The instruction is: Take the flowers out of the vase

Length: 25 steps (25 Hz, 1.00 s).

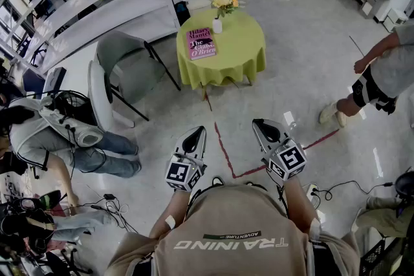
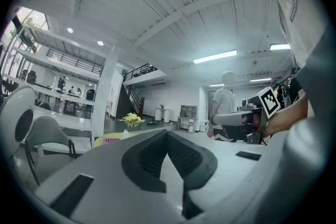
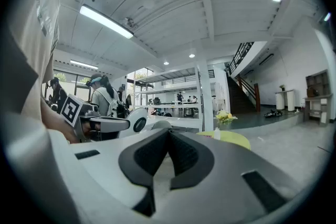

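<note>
A small white vase (image 1: 217, 26) holding yellow flowers (image 1: 224, 2) stands at the far edge of a round table with a green cloth (image 1: 234, 52). A pink book (image 1: 200, 43) lies beside the vase. Both grippers are held close to my body, far short of the table. My left gripper (image 1: 194, 137) and right gripper (image 1: 264, 128) point towards it, jaws together and empty. In the left gripper view the flowers (image 2: 132, 119) are small beyond the shut gripper (image 2: 167, 134). The right gripper view shows the flowers (image 3: 224, 117) past its shut gripper (image 3: 169, 132).
A grey folding chair (image 1: 113, 71) stands left of the table. A person (image 1: 77, 139) sits at the left among cables, and another person (image 1: 381, 71) walks at the right. Red tape lines (image 1: 223, 147) mark the floor between me and the table.
</note>
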{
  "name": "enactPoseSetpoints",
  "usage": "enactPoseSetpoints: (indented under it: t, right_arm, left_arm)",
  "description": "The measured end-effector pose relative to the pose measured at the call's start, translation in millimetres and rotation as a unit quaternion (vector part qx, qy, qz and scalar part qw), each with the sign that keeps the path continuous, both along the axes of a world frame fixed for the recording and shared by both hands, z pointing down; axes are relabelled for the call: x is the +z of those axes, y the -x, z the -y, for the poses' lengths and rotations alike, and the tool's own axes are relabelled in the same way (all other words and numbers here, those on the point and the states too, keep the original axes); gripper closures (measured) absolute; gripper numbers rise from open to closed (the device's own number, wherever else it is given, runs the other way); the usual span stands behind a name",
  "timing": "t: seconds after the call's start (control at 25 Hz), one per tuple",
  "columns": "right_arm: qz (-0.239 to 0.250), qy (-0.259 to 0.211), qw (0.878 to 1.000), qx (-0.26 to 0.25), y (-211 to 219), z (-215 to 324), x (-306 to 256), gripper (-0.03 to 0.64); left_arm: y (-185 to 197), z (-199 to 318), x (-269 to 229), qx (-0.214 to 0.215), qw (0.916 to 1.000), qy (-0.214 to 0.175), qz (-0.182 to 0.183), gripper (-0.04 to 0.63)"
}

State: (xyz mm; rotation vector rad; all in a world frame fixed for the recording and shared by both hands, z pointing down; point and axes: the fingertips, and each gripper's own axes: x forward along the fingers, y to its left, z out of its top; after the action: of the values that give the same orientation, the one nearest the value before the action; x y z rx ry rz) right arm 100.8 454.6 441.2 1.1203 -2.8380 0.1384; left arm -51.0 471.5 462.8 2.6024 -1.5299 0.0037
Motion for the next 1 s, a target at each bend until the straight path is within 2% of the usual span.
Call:
enactPoseSetpoints:
  t: [0.32,0.64,0.8,1.0]
  right_arm:
    - [0.016,0.013,0.999,0.030,20.6,17.5,8.4,0.612]
    - [0.006,0.036,0.997,0.068,41.7,32.9,35.1,0.612]
    - [-0.003,0.053,0.996,0.070,43.2,41.6,43.6,0.612]
    - [-0.005,0.058,0.996,0.064,39.8,77.5,46.3,0.612]
  left_arm:
    - [32.2,11.1,10.3,0.005,1.0000,0.008,-0.002,0.589]
    - [73.9,27.8,44.4,0.014,0.9994,0.029,-0.011,0.589]
    - [79.3,40.2,51.7,0.012,0.9988,0.040,-0.024,0.589]
    - [77.7,76.9,51.9,-0.003,0.9987,0.040,-0.033,0.589]
